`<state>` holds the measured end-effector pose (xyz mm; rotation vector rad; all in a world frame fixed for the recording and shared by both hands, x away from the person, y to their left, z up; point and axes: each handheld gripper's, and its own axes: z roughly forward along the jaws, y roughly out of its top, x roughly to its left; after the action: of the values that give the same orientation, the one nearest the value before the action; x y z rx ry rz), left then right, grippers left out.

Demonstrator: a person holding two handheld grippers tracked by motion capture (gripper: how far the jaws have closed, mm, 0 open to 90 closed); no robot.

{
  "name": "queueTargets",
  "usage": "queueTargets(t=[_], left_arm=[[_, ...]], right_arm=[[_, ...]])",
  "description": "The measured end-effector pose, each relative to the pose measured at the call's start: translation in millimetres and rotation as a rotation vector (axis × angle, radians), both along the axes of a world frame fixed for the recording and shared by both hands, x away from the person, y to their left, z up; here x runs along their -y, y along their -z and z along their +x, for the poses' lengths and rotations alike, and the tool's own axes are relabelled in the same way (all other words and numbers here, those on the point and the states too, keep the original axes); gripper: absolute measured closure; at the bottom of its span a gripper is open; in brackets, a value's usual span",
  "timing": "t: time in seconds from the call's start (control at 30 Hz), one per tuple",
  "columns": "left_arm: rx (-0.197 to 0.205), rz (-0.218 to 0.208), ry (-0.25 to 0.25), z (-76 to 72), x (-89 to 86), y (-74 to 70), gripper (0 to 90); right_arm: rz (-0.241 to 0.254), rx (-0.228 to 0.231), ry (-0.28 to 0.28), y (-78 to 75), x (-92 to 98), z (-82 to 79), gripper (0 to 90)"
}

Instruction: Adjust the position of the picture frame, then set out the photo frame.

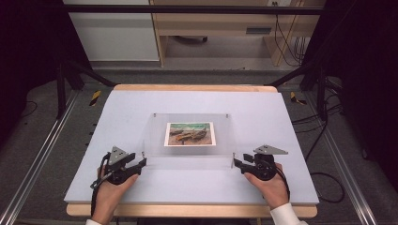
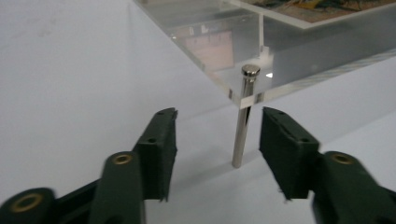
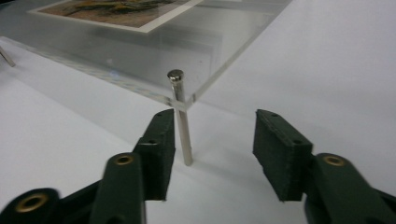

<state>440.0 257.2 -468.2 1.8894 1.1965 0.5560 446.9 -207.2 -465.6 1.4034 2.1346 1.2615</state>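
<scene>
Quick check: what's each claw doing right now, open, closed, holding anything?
Left claw: open, holding nothing, metal pin between its jaws.
Right claw: open, holding nothing, near-right pin beside one jaw.

High view looks down over the table [image 1: 281, 187]; both gripper views sit close, low, sharing the acrylic frame [image 1: 190, 157].

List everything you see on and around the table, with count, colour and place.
Acrylic frame: one, clear, table centre, raised on pins.
Picture: one, brown and green with white border, inside the frame.
Metal pins: four, silver, one at each frame corner.
Table: one, pale grey top with wooden edge.
Cables: several, black, floor at right.
Left gripper: one, black, open at the near left pin.
Right gripper: one, black, open at the near right pin.
</scene>
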Motion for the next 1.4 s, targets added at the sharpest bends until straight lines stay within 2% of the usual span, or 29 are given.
queueTargets(t=[0.1,0.23,0.3,0.37,0.47,0.57,0.7,0.83,0.97,1.0,1.07,1.17,1.23,1.3,1.4], left_arm=[[-0.016,-0.019,-0.001,-1.3,-8.0,-2.7,33.3],[-0.011,-0.048,-0.01,-2.3,-18.2,-7.7,24.1],[-0.004,-0.059,-0.016,-2.0,-22.6,-10.4,19.3],[0.004,-0.07,-0.022,-1.9,-26.0,-12.6,16.5],[0.027,-0.092,-0.009,-2.4,-27.4,-15.7,12.5],[0.058,-0.112,0.005,-4.0,-25.0,-20.0,10.8],[0.096,-0.094,0.006,-7.2,-19.3,-27.0,10.7],[0.082,-0.082,0.006,-4.7,-9.9,-37.0,11.2],[0.059,-0.085,0.023,9.6,0.3,-45.6,11.4],[0.053,-0.087,0.027,14.5,2.8,-48.2,11.4],[0.041,-0.091,0.029,24.5,7.3,-52.8,11.4],[0.012,-0.089,0.041,36.9,13.2,-55.3,11.9],[0.014,-0.114,0.045,37.5,15.5,-54.1,12.0],[0.007,-0.107,0.049,36.7,18.6,-52.1,12.4],[0.024,-0.107,0.038,33.6,21.3,-49.4,12.3]], right_arm=[[-0.02,0.035,0.016,-3.9,9.0,-5.9,36.4],[-0.003,0.074,0.059,-10.5,21.6,-7.6,27.2],[0.008,0.102,0.083,-13.0,26.3,-7.1,24.0],[0.02,0.107,0.097,-15.1,29.2,-5.6,20.4],[0.025,0.136,0.114,-18.4,30.5,-5.3,15.5],[0.031,0.175,0.126,-22.8,31.2,-6.4,13.4],[0.045,0.21,0.128,-28.3,30.5,-7.0,13.1],[0.034,0.229,0.112,-34.3,24.1,-6.3,15.4],[0.028,0.233,0.074,-45.0,9.5,1.5,17.5],[0.034,0.222,0.069,-47.4,4.3,5.0,19.6],[0.007,0.195,0.044,-50.8,-5.1,13.2,21.3],[-0.009,0.166,-0.002,-52.1,-17.9,24.9,23.1],[0.0,0.156,-0.021,-50.8,-23.5,29.8,23.3],[-0.002,0.151,-0.022,-46.4,-26.4,31.5,24.5],[0.001,0.135,-0.031,-43.7,-26.3,30.7,27.1]])
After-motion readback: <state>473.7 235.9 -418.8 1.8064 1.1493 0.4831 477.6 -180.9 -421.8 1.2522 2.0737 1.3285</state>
